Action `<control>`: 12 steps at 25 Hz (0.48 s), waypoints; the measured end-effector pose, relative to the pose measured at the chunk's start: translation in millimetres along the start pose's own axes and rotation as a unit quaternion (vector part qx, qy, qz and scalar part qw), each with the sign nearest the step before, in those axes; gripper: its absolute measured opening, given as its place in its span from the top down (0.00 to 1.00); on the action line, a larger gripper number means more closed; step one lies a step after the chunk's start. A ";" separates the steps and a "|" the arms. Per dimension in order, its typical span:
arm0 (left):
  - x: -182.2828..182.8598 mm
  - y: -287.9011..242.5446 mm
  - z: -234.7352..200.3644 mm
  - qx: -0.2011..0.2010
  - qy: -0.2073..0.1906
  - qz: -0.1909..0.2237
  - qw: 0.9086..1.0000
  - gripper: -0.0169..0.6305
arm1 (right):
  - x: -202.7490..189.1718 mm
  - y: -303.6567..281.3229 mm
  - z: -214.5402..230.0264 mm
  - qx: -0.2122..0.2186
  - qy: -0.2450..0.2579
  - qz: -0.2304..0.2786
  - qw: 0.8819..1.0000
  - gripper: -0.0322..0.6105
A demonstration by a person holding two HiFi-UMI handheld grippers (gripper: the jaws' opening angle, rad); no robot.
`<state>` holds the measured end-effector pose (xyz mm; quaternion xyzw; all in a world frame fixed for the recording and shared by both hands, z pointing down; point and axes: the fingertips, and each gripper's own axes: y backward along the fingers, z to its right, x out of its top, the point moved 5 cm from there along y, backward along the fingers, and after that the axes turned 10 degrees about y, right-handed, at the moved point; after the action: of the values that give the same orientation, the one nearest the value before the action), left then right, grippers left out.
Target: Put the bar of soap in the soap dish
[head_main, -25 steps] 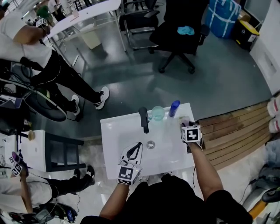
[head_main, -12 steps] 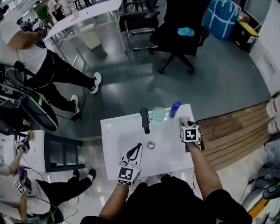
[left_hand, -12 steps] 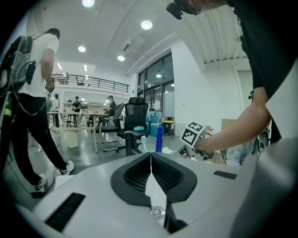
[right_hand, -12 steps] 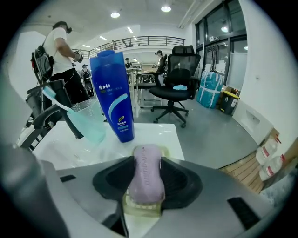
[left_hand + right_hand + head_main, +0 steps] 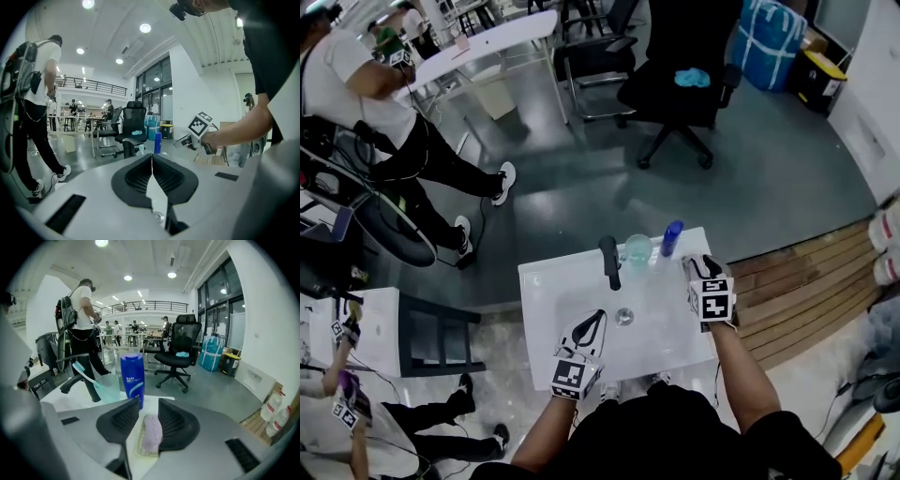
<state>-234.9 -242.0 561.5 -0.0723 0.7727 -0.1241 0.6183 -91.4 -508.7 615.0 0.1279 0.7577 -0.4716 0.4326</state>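
Note:
A pale purple bar of soap [image 5: 151,432] lies in a clear yellowish soap dish [image 5: 138,446] on the right rim of the white sink [image 5: 546,283]. My right gripper [image 5: 149,403] hovers above it; its jaws are closing, the pads are clear of the soap and nothing is gripped. In the head view the right gripper [image 5: 697,267] sits at the sink's right edge and hides the dish. My left gripper [image 5: 152,155] is shut and empty over the basin, near the drain [image 5: 624,317]; the left gripper [image 5: 592,323] points toward the faucet.
A black faucet [image 5: 608,260], a green cup [image 5: 108,386] with a toothbrush and a blue bottle [image 5: 132,378] stand along the sink's far edge. A black office chair [image 5: 680,80] and a person [image 5: 366,103] are on the floor beyond. Wooden decking [image 5: 806,281] lies to the right.
My right gripper has lifted off the sink rim and its marker cube looks larger in the head view. The left gripper has stayed put. People in the background have shifted.

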 end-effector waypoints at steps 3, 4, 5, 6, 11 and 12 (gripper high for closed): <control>10.8 -1.0 -1.1 -0.008 0.024 0.018 1.000 0.94 | 22.8 29.8 -7.9 -0.003 0.009 0.044 0.999 0.78; 14.1 -2.1 -1.3 -0.009 0.030 0.024 0.999 0.94 | 29.7 39.7 -11.4 -0.004 0.014 0.059 0.998 0.80; 17.6 -2.9 -0.8 -0.010 0.033 0.028 0.999 0.94 | 35.8 49.0 -14.9 -0.007 0.022 0.073 0.997 0.82; 21.1 -3.2 0.3 -0.011 0.035 0.033 0.999 0.94 | 41.1 57.7 -18.0 -0.010 0.029 0.086 0.996 0.84; 35.9 2.4 4.1 -0.020 0.027 0.049 0.998 0.94 | 64.3 95.9 -34.8 -0.016 0.038 0.140 0.989 0.89; 38.4 3.2 4.5 -0.021 0.025 0.052 0.998 0.94 | 67.2 101.4 -37.4 -0.017 0.039 0.149 0.988 0.90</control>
<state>-239.1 -249.5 523.7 -0.0422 0.7931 -0.0772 0.6027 -90.3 -439.2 508.4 0.2502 0.7545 -0.3839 0.4698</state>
